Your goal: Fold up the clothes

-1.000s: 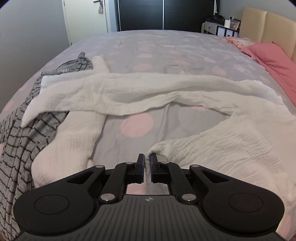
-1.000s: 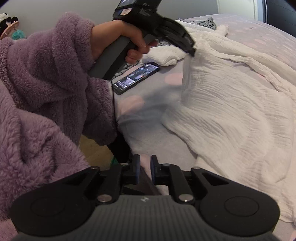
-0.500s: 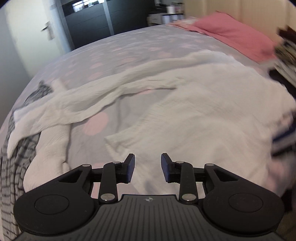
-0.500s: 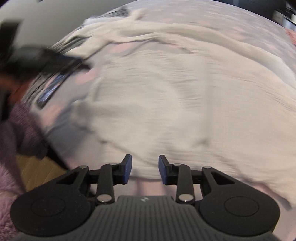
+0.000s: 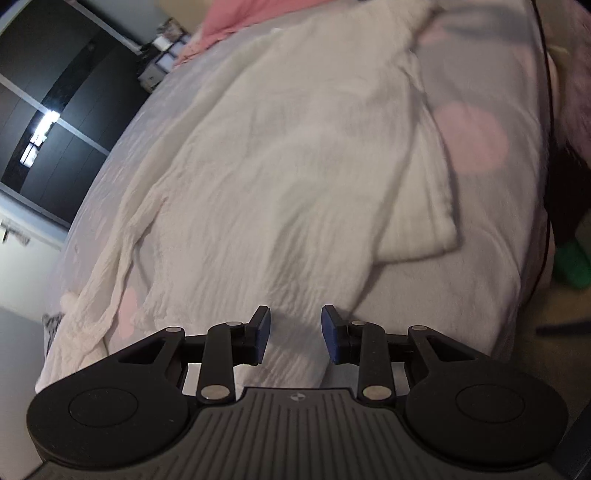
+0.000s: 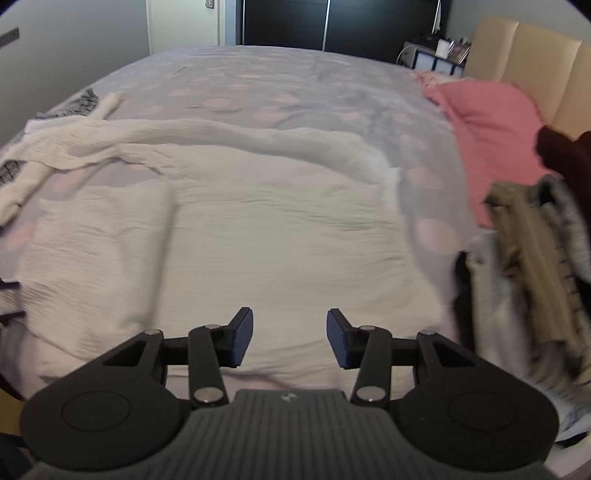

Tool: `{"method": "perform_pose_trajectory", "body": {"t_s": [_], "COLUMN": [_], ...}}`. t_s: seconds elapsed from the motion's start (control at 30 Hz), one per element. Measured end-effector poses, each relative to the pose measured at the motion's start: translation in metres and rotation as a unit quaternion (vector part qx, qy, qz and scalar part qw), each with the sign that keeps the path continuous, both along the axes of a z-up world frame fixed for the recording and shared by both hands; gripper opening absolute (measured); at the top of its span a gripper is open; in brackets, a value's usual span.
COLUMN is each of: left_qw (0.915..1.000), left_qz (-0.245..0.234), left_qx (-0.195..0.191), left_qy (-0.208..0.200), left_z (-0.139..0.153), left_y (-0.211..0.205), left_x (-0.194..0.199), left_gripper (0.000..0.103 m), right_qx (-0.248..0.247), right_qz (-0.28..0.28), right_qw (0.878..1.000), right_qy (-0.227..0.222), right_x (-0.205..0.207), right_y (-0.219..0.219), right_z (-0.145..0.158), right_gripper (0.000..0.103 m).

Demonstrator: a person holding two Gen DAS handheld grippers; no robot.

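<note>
A large white crinkled garment [image 6: 258,229] lies spread over the grey bedspread with pink dots [image 6: 280,88]; one long sleeve [image 6: 177,136] runs across its far side. My right gripper [image 6: 290,338] hovers open over the garment's near edge, nothing between its fingers. The left wrist view is tilted: the same white garment [image 5: 280,155] fills it, with a folded-over corner [image 5: 421,232] at the right. My left gripper [image 5: 294,334] is open just above the cloth's near hem and holds nothing.
A pile of other clothes [image 6: 532,266] sits at the bed's right edge, beside a pink pillow [image 6: 491,125] and beige headboard [image 6: 528,62]. A grey checked garment [image 6: 79,99] lies at the far left. Dark wardrobe doors [image 6: 332,22] stand beyond the bed.
A second ago my left gripper was shut on the white garment's edge; it has let go and opened. Both grippers opened and swung to the right along the bed; the left view is now tilted.
</note>
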State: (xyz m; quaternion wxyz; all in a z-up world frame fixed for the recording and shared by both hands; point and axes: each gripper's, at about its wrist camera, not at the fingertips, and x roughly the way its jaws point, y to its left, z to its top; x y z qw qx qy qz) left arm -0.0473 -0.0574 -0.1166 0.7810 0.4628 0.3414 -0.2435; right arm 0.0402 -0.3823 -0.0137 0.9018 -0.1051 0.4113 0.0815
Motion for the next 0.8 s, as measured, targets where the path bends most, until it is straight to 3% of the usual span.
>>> {"method": "perform_pose_trajectory", "body": {"t_s": [0.07,0.13,0.27,0.33,0.4,0.5,0.6,0.7,0.77,0.8], "left_qw": [0.9997,0.9997,0.9997,0.9997,0.9997,0.9997,0.9955,0.9862,0.9821,0.9844], "left_qz": [-0.014,-0.013,-0.013,-0.013,-0.012,0.018,0.079,0.138,0.158,0.147], "left_qx": [0.015,0.016,0.018,0.019,0.020,-0.008,-0.049,-0.083,-0.097,-0.093], "left_qy": [-0.012,-0.012,-0.012,-0.011,-0.011,-0.014,-0.019,-0.038,-0.031,-0.030], "left_z": [-0.006,-0.007,-0.010,-0.011,-0.012,0.006,0.037,0.070,0.085,0.086], "left_y": [-0.002,-0.002,-0.003,-0.004,-0.004,0.003,0.021,0.047,0.060,0.060], "left_x": [-0.003,-0.001,0.001,0.003,0.004,0.007,0.019,0.032,0.038,0.034], "left_gripper": [0.029,0.029,0.025,0.009,0.001,0.000,0.000,0.000,0.000,0.000], "right_qx": [-0.052,-0.122,-0.270,-0.320,-0.354,-0.394,-0.402,-0.433,-0.437,-0.431], "right_qz": [0.003,0.044,0.138,0.168,0.195,0.228,0.276,0.333,0.353,0.354], "right_qw": [0.999,0.991,0.953,0.932,0.915,0.890,0.872,0.836,0.826,0.829], "right_qy": [-0.010,-0.018,-0.001,0.001,-0.009,-0.027,-0.036,-0.048,-0.047,-0.042], "right_x": [0.000,-0.003,-0.011,-0.014,-0.014,-0.013,-0.014,-0.016,-0.012,-0.008], "right_y": [-0.010,-0.009,0.002,0.003,0.003,0.001,0.002,0.003,0.003,0.003], "right_z": [-0.004,-0.014,-0.048,-0.065,-0.079,-0.094,-0.099,-0.111,-0.114,-0.112], "right_gripper": [0.048,0.048,0.049,0.049,0.049,0.055,0.064,0.073,0.073,0.073]}}
